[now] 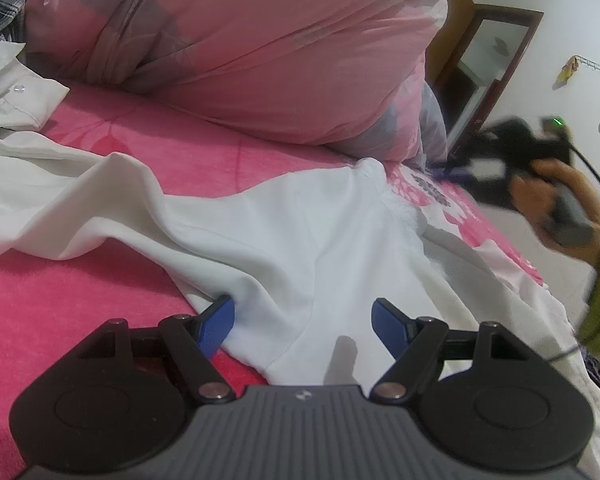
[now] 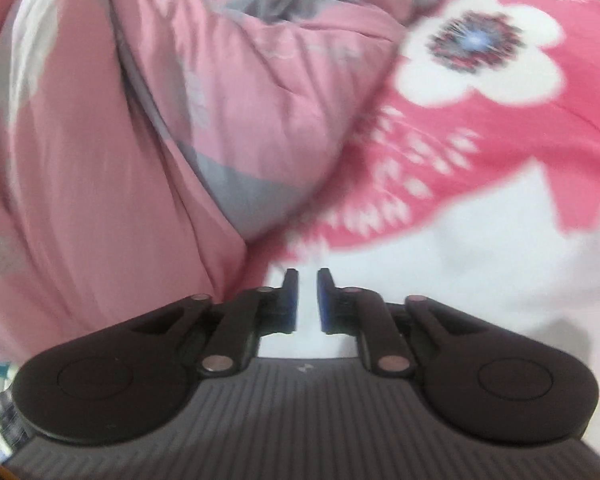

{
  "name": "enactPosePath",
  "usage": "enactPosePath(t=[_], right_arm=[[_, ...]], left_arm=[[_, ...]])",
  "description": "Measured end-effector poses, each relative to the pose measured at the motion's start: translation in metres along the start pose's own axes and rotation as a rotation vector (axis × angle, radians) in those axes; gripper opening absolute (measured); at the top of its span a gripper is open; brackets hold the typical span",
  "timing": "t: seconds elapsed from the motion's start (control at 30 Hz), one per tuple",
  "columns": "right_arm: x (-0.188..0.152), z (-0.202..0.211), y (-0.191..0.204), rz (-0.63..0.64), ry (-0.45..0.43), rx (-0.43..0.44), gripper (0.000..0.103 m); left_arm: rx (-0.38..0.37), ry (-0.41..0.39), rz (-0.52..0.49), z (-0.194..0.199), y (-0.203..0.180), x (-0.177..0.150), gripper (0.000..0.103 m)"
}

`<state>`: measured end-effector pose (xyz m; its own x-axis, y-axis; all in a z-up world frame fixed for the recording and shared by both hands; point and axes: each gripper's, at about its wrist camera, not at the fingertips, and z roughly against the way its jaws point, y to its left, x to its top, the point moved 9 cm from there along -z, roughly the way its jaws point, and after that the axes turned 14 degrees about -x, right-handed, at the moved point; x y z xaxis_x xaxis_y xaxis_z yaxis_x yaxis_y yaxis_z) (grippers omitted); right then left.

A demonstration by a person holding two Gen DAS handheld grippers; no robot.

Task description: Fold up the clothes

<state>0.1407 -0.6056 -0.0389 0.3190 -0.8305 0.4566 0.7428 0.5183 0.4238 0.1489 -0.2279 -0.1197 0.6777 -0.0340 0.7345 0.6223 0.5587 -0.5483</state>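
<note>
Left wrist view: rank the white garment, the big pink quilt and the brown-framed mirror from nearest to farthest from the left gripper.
1. White garment, directly under the open left gripper.
2. Big pink quilt, bundled behind it.
3. Brown-framed mirror, far right against the wall.

One white garment [image 1: 284, 240], one pink quilt [image 1: 260, 52], one pink floral blanket [image 1: 100, 280], two hand-held grippers [image 1: 302, 320].

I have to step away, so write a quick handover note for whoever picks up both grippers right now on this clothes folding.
Left gripper: jaws wide open at the near hem of the white garment, holding nothing.
Right gripper: jaws nearly closed with a narrow gap, nothing visibly between them; view is blurred.
The garment lies rumpled and unfolded on the pink bedspread, in front of the pink duvet.
Done: no fold yet.
Left: flatten, then fold.
</note>
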Motion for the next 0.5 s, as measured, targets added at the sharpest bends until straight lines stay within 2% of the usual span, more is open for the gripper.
enactPosePath(t=[0.07,0.17,0.27,0.33,0.5], right_arm=[[-0.011,0.006,-0.016,0.007,0.043,-0.042,0.018],[-0.02,0.008,-0.034,0.013,0.058,-0.083,0.018],[-0.012,0.002,-0.047,0.042,0.012,-0.16,0.02],[-0.01,0.002,-0.053,0.087,-0.001,-0.211,0.028],[-0.01,0.004,-0.067,0.189,-0.001,-0.319,0.028]], left_arm=[[-0.006,-0.002,0.007,0.001,0.0,0.0,0.077],[-0.009,-0.004,0.011,0.002,0.001,0.0,0.077],[-0.008,-0.004,0.008,0.002,0.001,-0.001,0.077],[-0.009,-0.004,0.009,0.002,0.001,-0.001,0.077],[-0.012,-0.006,0.012,0.002,0.002,-0.001,0.077]])
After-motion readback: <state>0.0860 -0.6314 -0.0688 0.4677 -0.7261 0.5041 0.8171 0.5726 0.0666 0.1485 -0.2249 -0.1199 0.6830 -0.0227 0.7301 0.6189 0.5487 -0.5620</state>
